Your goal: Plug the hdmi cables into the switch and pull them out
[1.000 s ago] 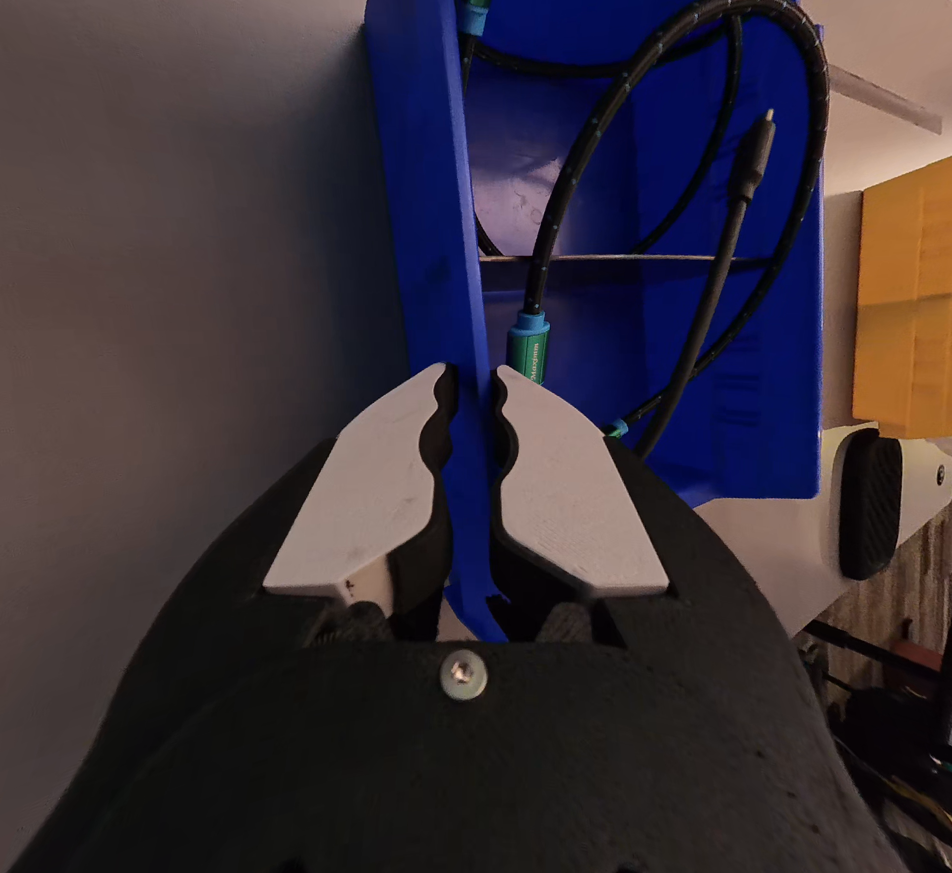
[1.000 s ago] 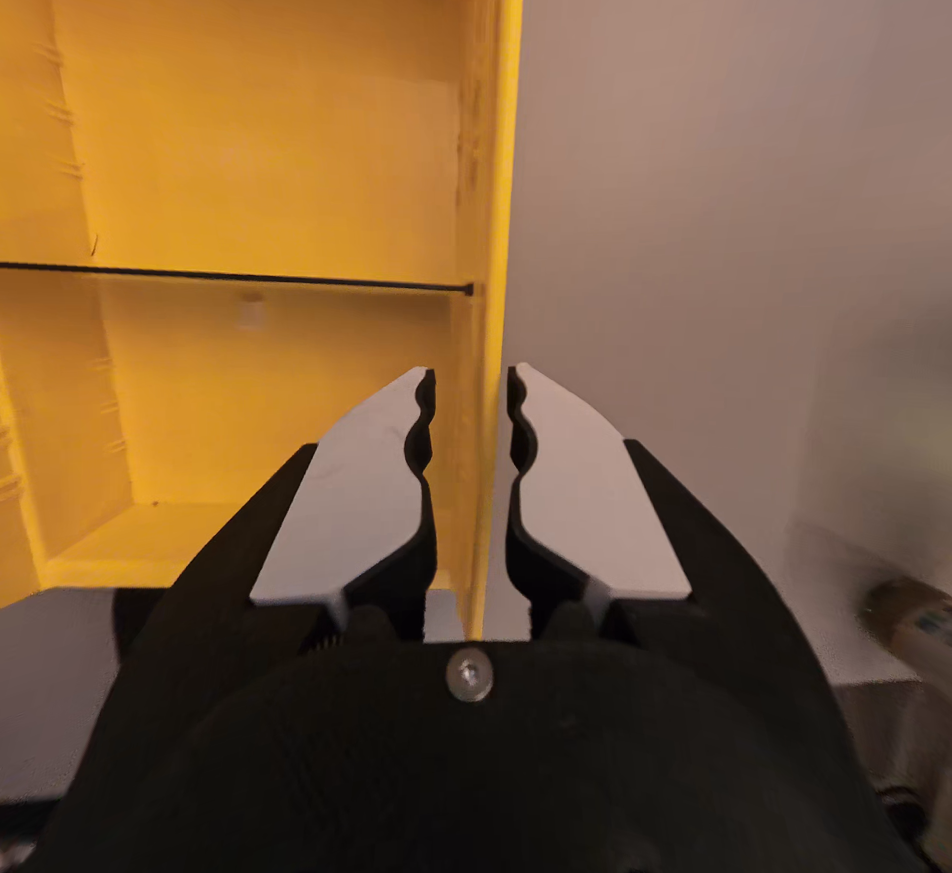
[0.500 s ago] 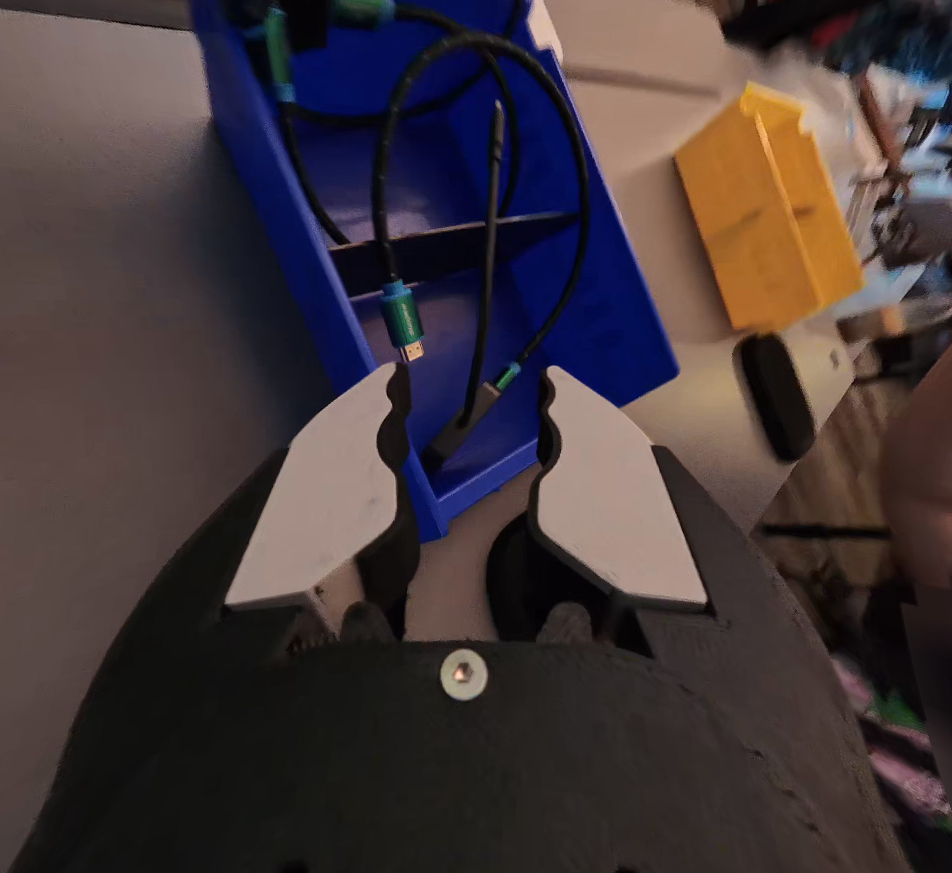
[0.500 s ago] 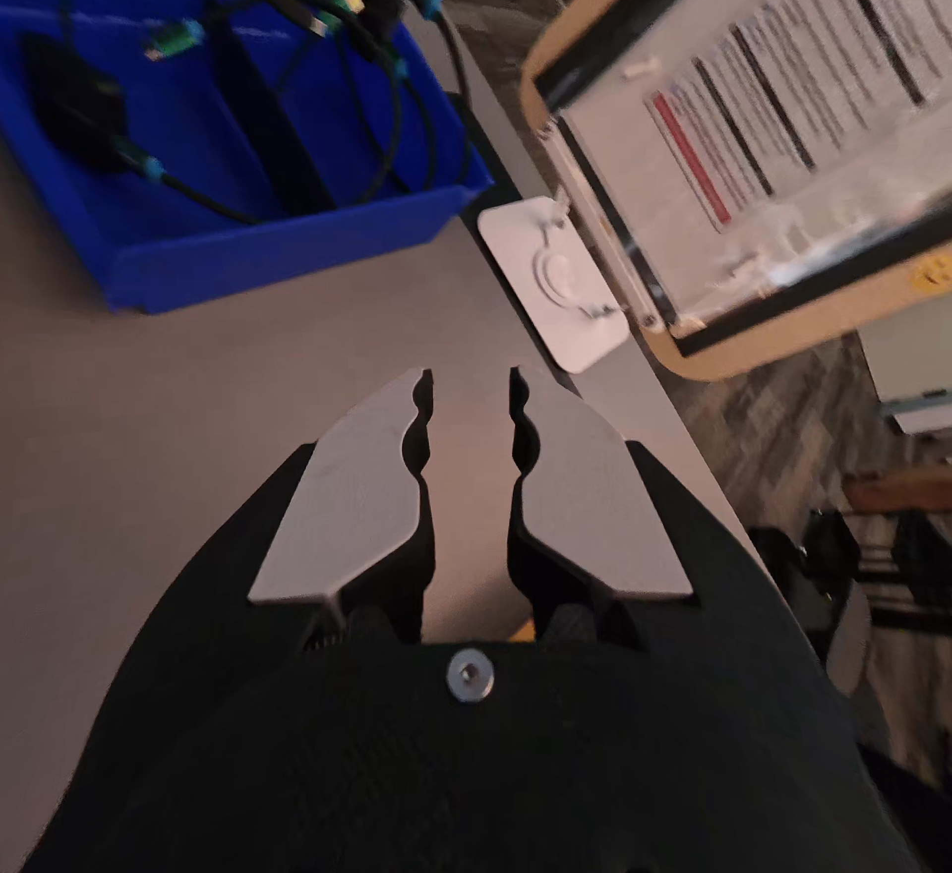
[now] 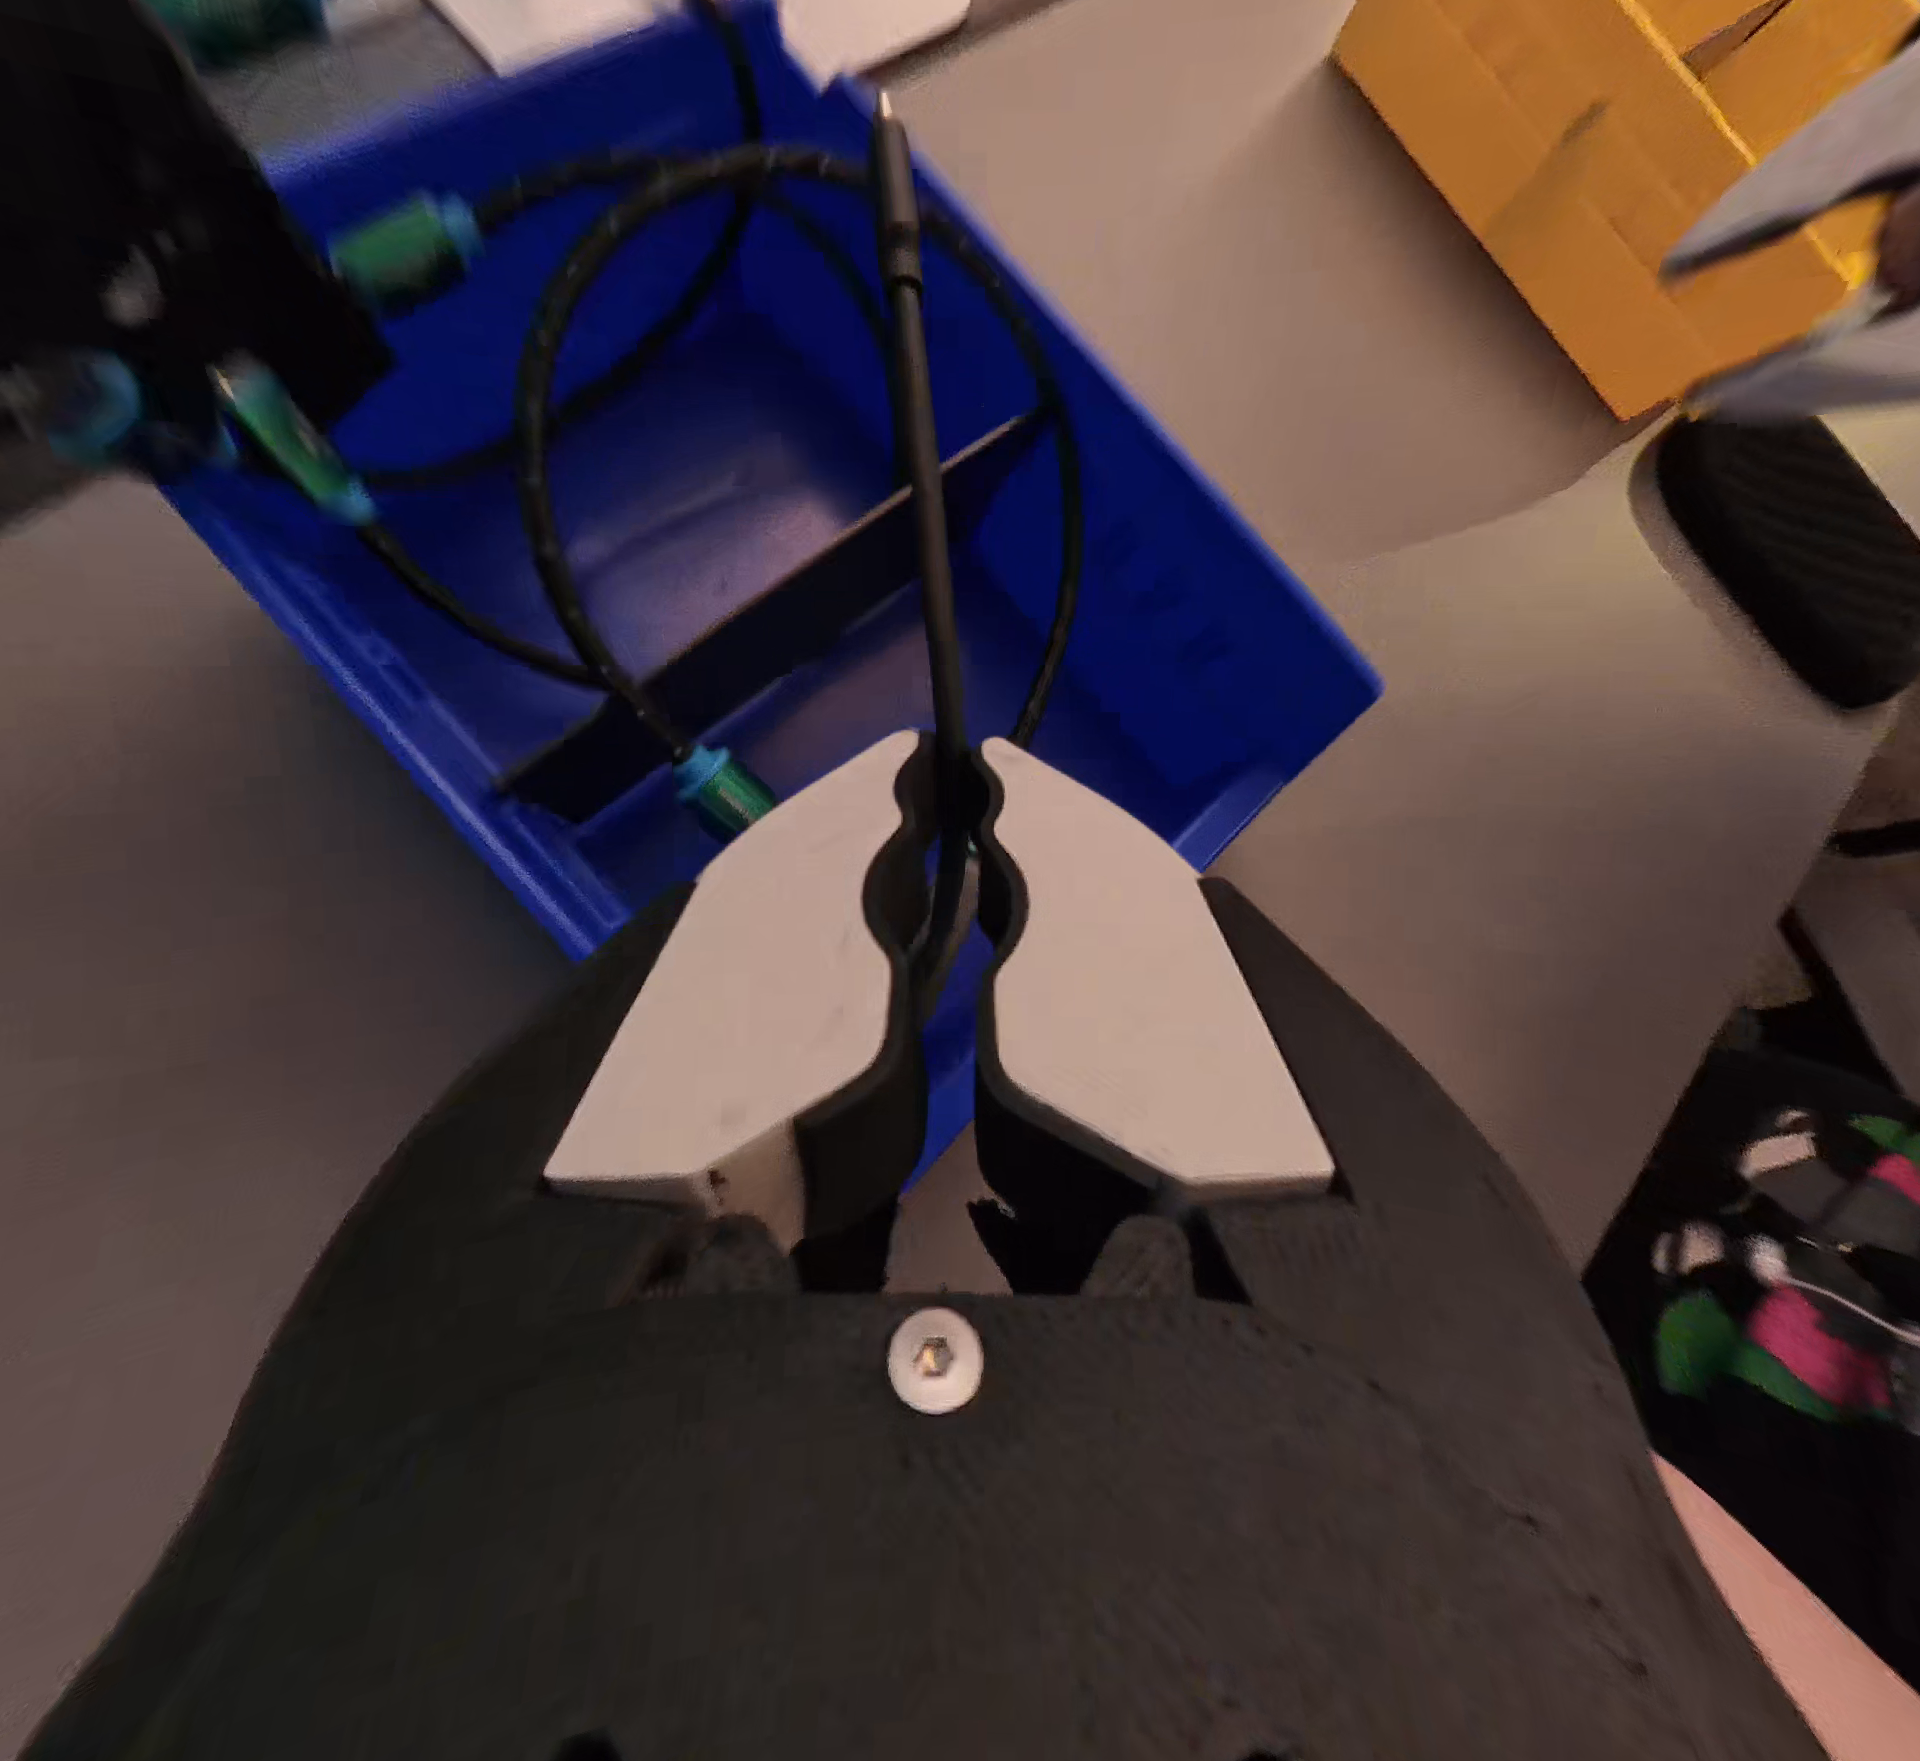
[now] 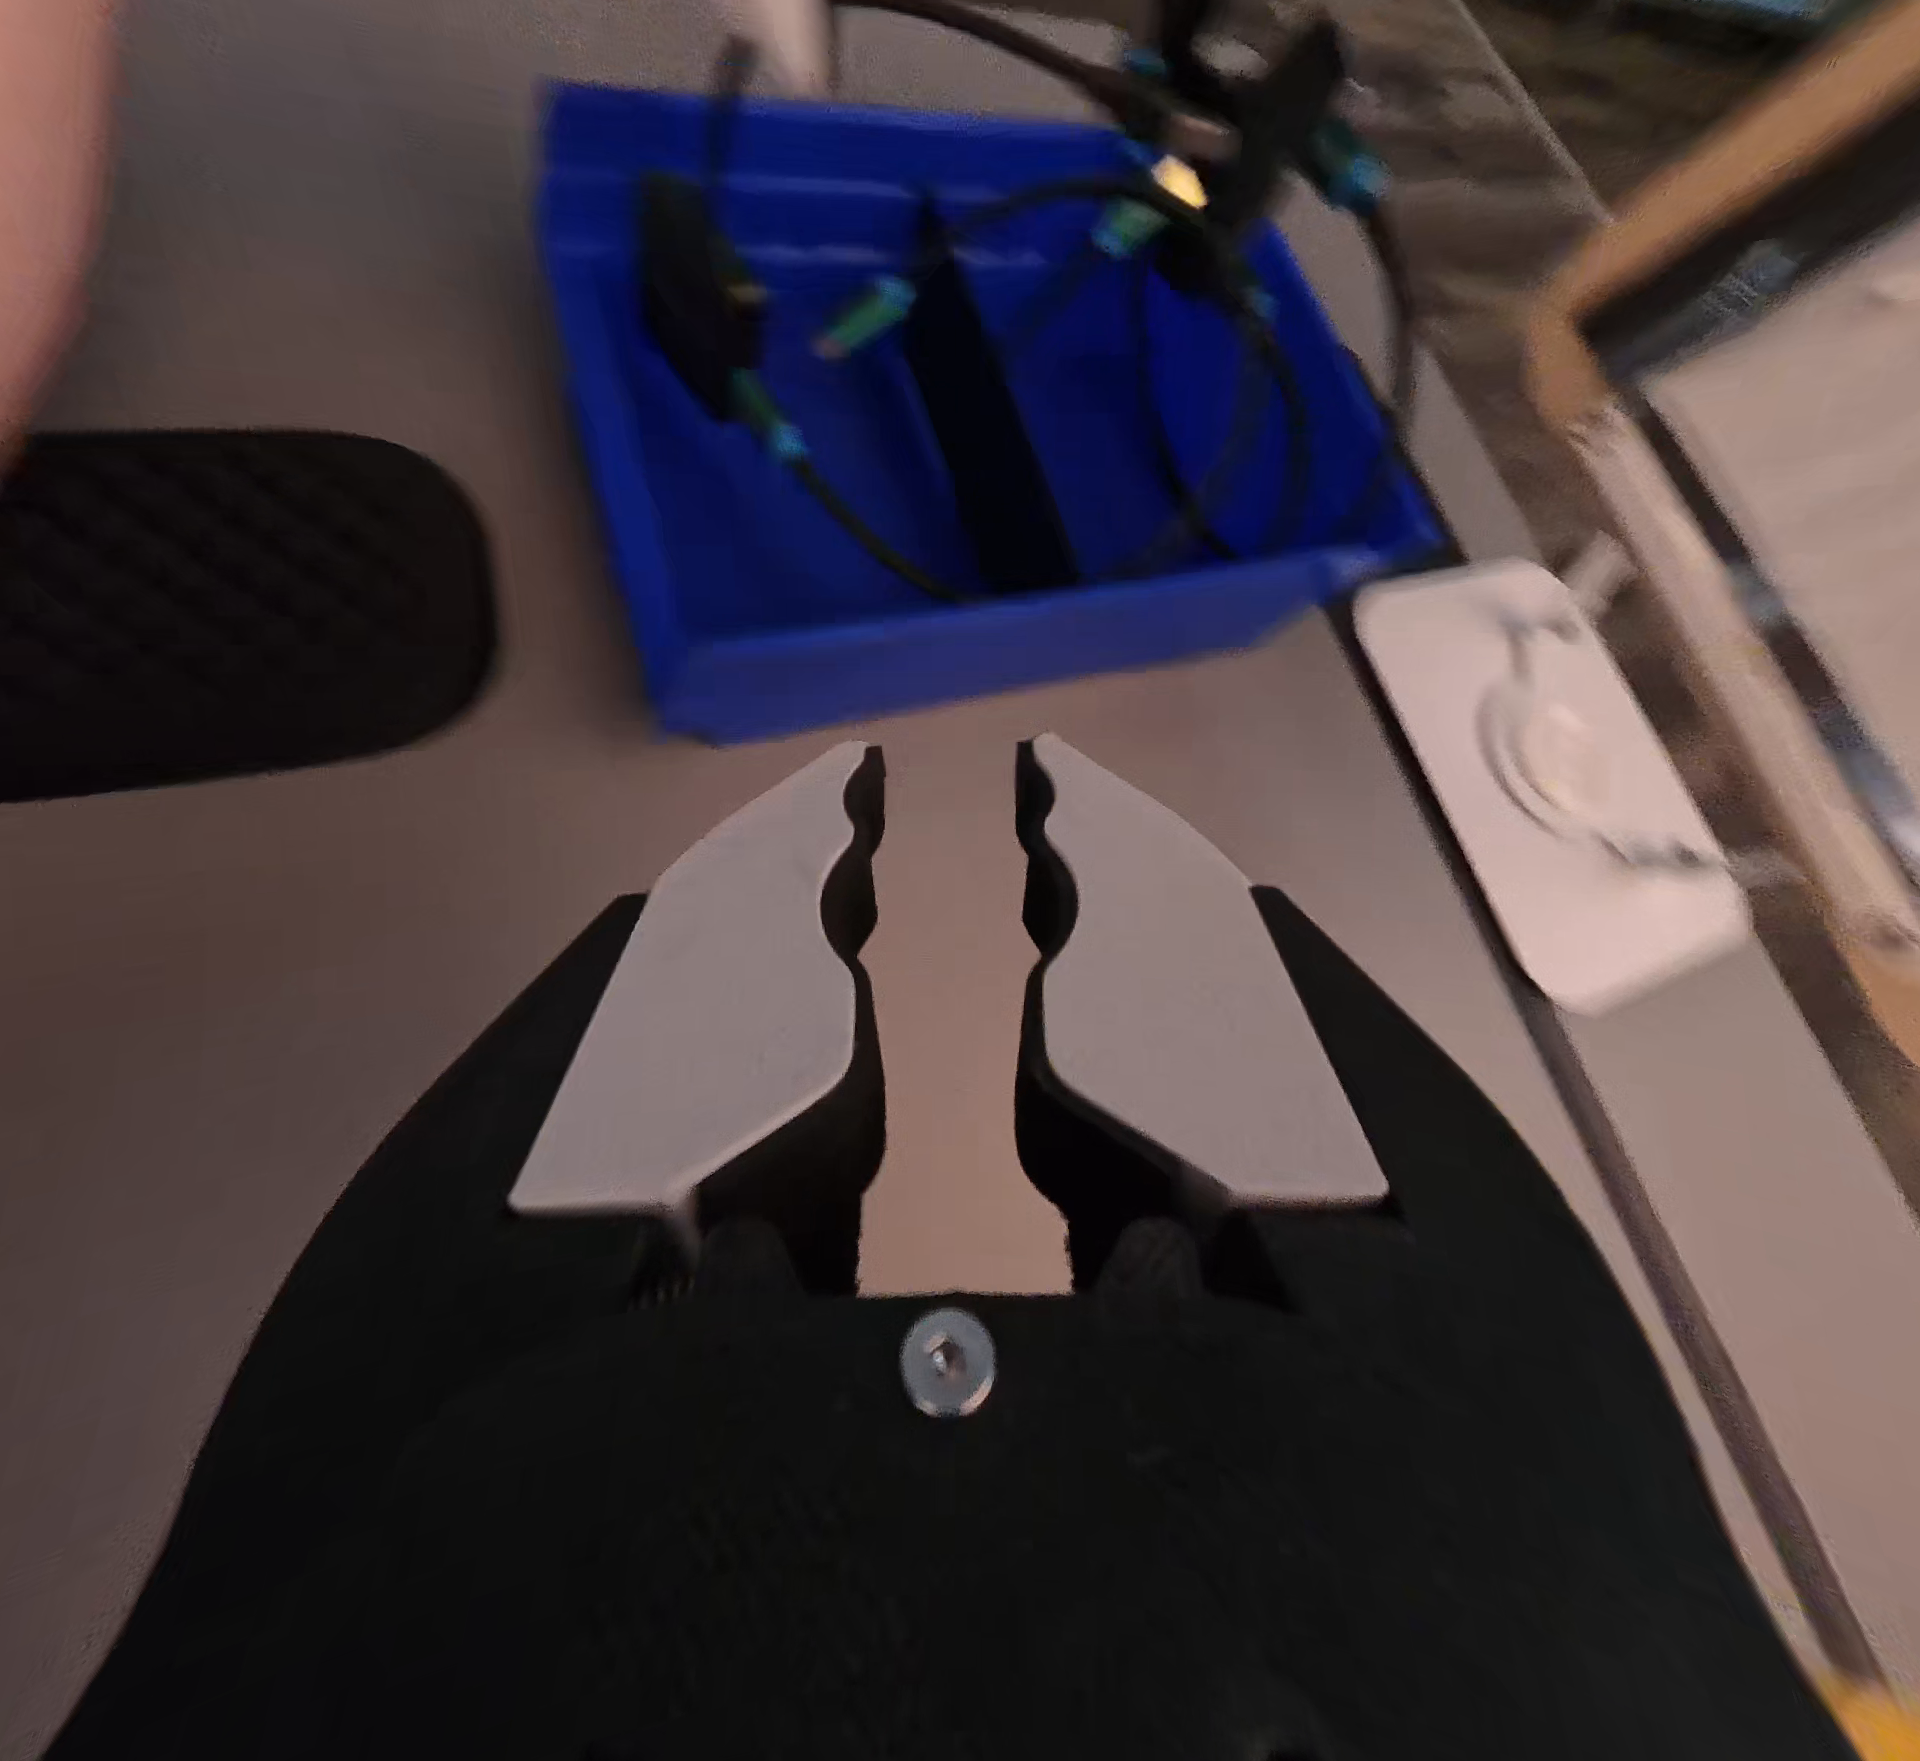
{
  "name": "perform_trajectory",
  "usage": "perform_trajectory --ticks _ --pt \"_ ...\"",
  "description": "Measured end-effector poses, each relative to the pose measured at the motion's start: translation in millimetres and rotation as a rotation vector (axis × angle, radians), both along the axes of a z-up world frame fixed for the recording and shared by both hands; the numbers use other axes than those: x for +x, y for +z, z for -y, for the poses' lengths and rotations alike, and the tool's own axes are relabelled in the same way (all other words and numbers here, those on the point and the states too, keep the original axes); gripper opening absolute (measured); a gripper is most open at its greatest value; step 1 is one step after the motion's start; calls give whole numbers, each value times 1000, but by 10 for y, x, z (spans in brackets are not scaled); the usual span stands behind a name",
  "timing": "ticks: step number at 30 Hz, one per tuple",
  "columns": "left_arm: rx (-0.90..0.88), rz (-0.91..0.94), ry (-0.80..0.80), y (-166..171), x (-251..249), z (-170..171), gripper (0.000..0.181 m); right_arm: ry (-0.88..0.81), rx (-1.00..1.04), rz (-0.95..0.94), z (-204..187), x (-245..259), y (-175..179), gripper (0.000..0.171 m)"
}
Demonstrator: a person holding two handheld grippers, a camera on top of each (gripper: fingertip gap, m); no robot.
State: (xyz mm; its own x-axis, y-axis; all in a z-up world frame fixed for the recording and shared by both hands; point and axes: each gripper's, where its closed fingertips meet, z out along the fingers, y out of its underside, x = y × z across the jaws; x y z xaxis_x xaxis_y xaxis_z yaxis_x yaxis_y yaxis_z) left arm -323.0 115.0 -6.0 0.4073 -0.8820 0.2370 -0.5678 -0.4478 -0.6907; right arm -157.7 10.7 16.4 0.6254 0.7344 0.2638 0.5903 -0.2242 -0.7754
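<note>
A blue bin with a black divider holds braided black HDMI cables with green plugs. A blurred black switch with green plugs in it sits at the bin's far left. My left gripper hangs over the near compartment. Its jaws are closed around a thin smooth black cable that stands up between them. What lies under the fingers is hidden. My right gripper is open and empty over the table, short of the bin. A black box stands in the bin's left compartment.
A yellow bin stands on the table to the right of the blue one. A black textured pad lies beside the bin. A white stand base and a framed board are at the table's right edge. The other gripper's grey fingers show blurred. The tips of one gripper are about 20 cm away from the tips of the other. From my left tips it is roughly 20 cm to the blurred black switch; from my right, 35 cm. Seen from the right wrist view as well.
A second ago the left jaws pinched the blue bin's wall and the right jaws straddled the yellow bin's wall. Both let go. The left opened, then closed on the thin cable. The right turned toward the blue bin.
</note>
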Motion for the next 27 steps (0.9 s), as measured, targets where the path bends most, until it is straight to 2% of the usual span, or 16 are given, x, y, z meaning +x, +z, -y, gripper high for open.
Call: perform_trajectory --ticks 4,7,13,16,17,18,20,22,24,27 --pt "201 15 -8 446 143 147 4 269 -10 -92 78 -821 26 39" --pt "286 3 10 642 193 239 4 384 54 -111 -67 -1269 102 47" --pt "397 47 -27 934 266 462 3 483 -213 -203 -321 -1817 -160 58" --pt "432 93 -49 1051 316 528 3 565 -337 -320 -232 -1998 -113 52" --pt "432 108 -63 1073 336 556 4 591 -352 -327 -205 -2016 -100 22" --pt "425 133 -77 1102 359 588 3 603 -330 -331 -214 -2017 -66 18" --pt "428 228 -56 1252 366 601 4 610 -239 -338 -279 -1982 44 17" --pt "451 368 57 1524 256 521 25 602 -195 -354 -388 -1910 201 16" --pt "458 526 165 1779 47 467 37 555 -167 -335 -615 -1779 328 17" --pt "507 654 292 1942 -333 385 25 516 -200 -319 -924 -1610 478 17"
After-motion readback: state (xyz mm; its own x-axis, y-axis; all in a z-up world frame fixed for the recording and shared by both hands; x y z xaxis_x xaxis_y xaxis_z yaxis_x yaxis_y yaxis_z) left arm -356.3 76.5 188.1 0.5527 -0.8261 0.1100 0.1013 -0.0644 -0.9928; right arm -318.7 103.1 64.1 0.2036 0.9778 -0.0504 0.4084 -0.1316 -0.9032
